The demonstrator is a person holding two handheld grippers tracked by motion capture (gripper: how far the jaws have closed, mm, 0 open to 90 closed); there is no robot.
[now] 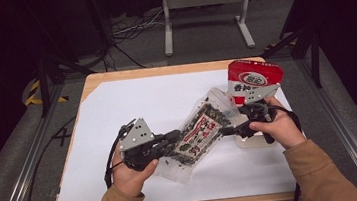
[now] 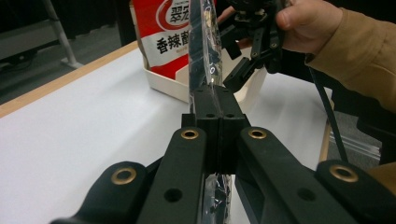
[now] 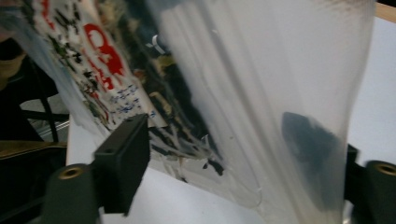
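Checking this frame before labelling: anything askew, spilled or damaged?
No spill or damage shows. The clear snack bag hangs tilted above the table, pinched flat by the left gripper while the right gripper sits spread around its far end. The red bag stands upright in its white tray.

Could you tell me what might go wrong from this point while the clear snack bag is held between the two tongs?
1. The left tongs pinch only a thin edge of the clear snack bag, so the slick film could slip out.
2. The right tongs stand open around the bag's other end; if they shut badly, the bag may sag or twist.
3. The red pouch stands upright in the white tray close behind the right hand, which could knock it over.
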